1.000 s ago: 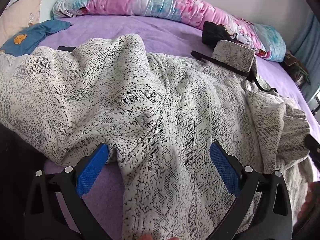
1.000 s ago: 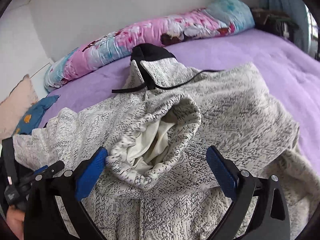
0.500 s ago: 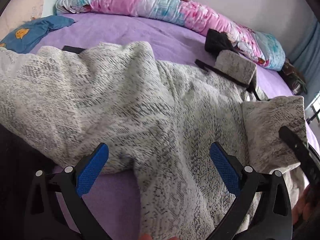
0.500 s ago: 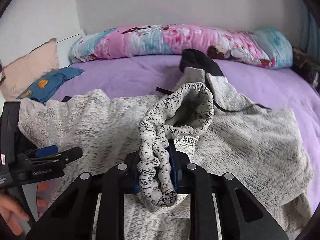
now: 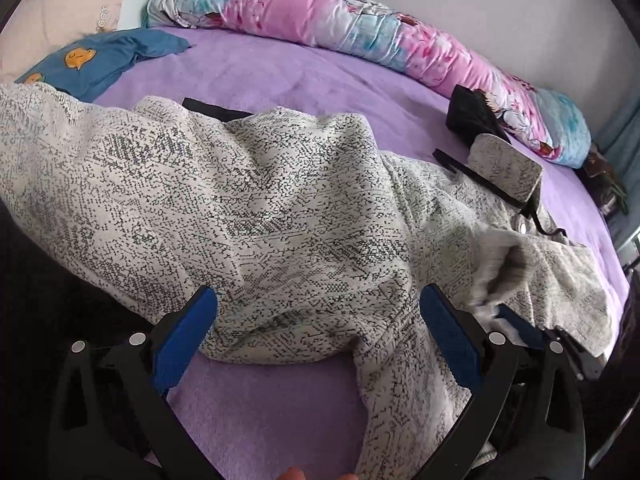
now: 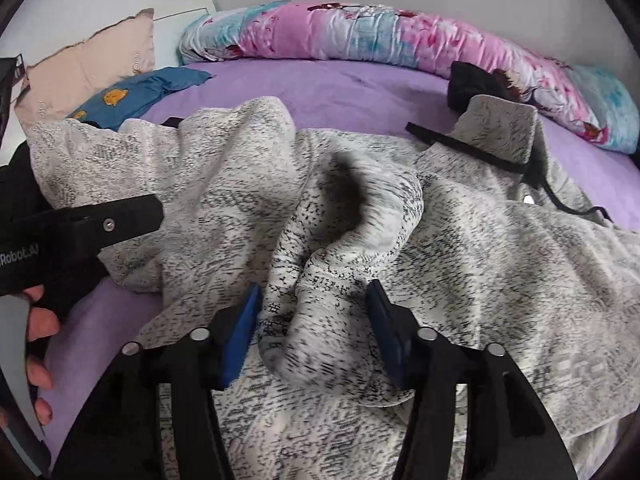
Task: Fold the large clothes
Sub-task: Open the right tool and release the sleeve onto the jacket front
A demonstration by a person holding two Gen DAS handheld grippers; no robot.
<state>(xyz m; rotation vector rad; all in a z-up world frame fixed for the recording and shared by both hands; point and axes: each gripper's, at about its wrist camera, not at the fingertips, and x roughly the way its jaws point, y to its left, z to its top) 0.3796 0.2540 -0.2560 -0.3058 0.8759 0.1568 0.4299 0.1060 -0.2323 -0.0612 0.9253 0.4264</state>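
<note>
Speckled grey-and-white knit hoodie (image 5: 288, 208) on purple bedsheet (image 5: 304, 80); right gripper (image 6: 314, 330) just opening around its cuff (image 6: 320, 320); left gripper (image 5: 320, 344) spread wide, empty.

A home bedroom: a bed with a purple sheet (image 5: 304, 76) lies ahead of the grippers, a floral bolster (image 5: 360, 28) along the wall beyond.

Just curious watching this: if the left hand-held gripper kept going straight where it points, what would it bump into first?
Most likely the grey knitted hoodie, whose bunched fabric lies between and ahead of the left hand-held gripper; depth is hard to judge.
</note>
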